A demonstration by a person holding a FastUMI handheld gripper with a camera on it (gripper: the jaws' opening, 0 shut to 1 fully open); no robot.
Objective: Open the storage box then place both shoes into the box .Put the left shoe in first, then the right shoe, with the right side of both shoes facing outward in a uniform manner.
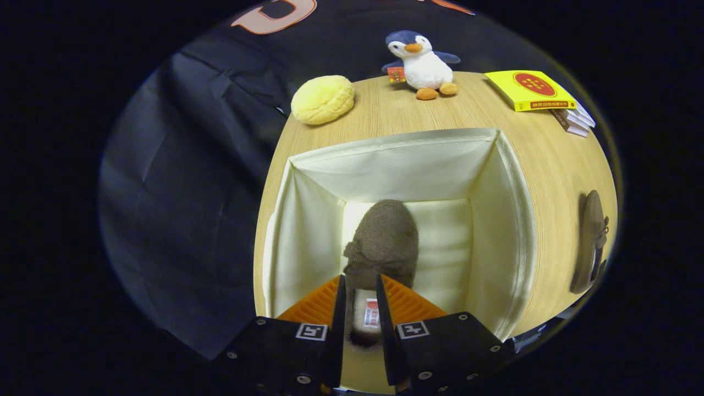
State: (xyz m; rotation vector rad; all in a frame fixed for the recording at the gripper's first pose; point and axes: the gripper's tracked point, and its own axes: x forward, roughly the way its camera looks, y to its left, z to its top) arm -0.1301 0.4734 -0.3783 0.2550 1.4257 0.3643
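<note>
Your gripper (pixel 360 294) pinches the brown shoe (pixel 385 242) by its heel, fingers closed on it, hanging inside the open storage box (pixel 511 181); first-shoe step. Next, lower and let go, then fetch second shoe (pixel 591 242) far right on table (pixel 385 107)

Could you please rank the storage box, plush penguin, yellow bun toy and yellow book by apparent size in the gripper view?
1. storage box, clearly largest.
2. plush penguin, yellow bun toy and yellow book: look alike, unranked.
The gripper is shut on the shoe.

The shoe (pixel 383 242) takes the box (pixel 511 220)'s left half; room's open beside it, gripper (pixel 360 308) fingers clamping its heel.
</note>
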